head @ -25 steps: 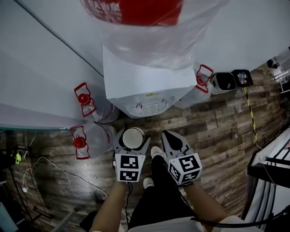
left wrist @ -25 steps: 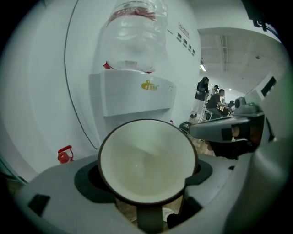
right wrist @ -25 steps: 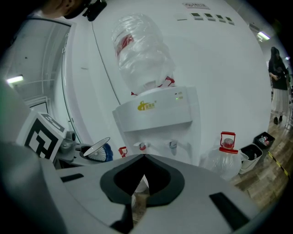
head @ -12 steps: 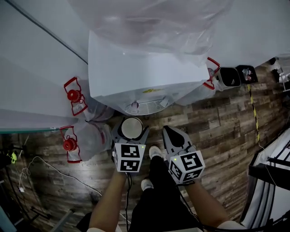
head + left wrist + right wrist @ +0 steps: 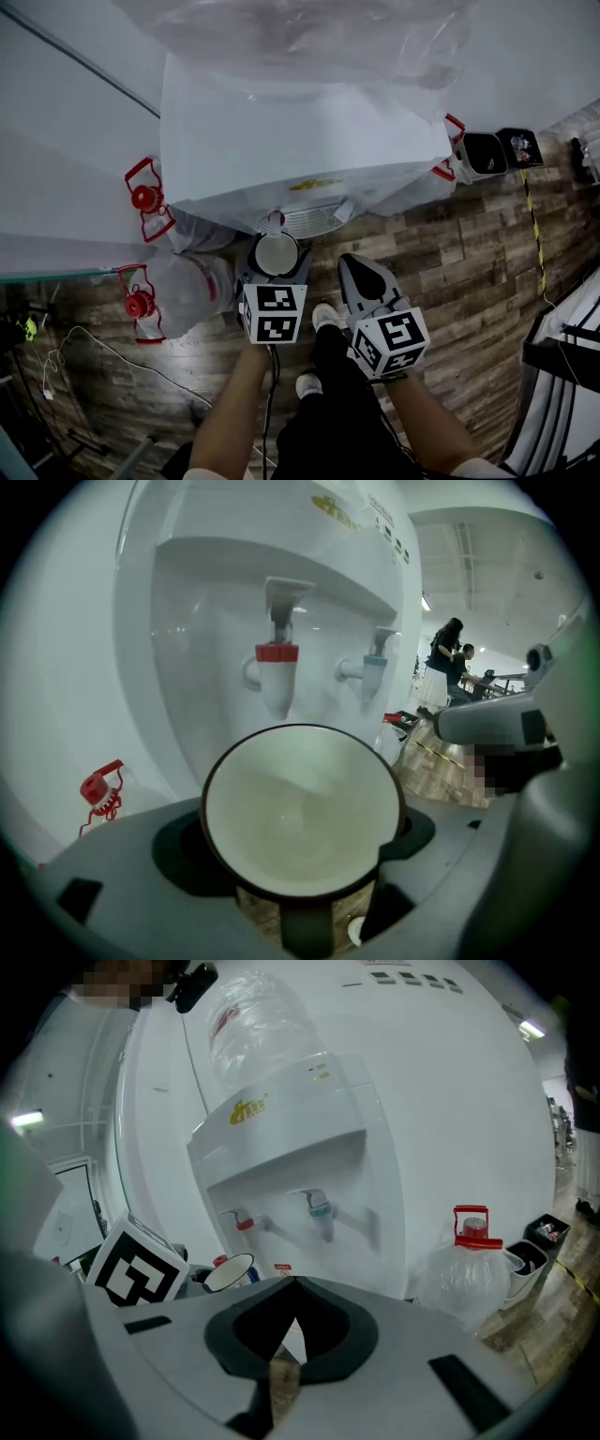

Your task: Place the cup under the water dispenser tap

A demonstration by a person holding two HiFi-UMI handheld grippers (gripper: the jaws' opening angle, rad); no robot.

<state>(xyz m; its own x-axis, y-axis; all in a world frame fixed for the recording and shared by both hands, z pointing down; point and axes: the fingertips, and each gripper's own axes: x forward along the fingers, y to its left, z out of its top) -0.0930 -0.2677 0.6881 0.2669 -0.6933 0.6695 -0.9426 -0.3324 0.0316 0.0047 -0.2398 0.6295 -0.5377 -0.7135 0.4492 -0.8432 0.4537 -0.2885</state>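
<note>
The left gripper (image 5: pixel 274 268) has its fingers (image 5: pixel 141 874) closed on a round white cup with a thin dark rim (image 5: pixel 302 817). One finger is pressed against each side of the cup, which sits upright with its mouth open to the camera and nothing inside. Straight ahead of these fingers stands the tall white plastic water dispenser (image 5: pixel 281 583). Its red-collared tap (image 5: pixel 277 672) hangs above and just beyond the cup's far rim. The blue-collared tap (image 5: pixel 373 667) is further along to the right of the fingers. In the head view the cup is at the very front of the dispenser, beside the slotted white drip grille (image 5: pixel 311 220). No view settles whether it is squarely beneath the spout.

The right gripper (image 5: pixel 352 270) is held just to the right of the left one. Its fingers (image 5: pixel 394 1335) are brought together tip to tip and grip nothing — only a thin sliver of light shows between the pads. Ahead of these fingers and to their left are the cup and the left gripper's black-and-white marker cube (image 5: pixel 136 1269). Off to their right a clear plastic water jug with a red cap and handle (image 5: pixel 469 1269) stands on the dark wood-plank floor (image 5: pixel 450 272). Two more clear jugs with red handles (image 5: pixel 141 199) lie to the left of the left fingers, against the white wall (image 5: pixel 66 178).
</note>
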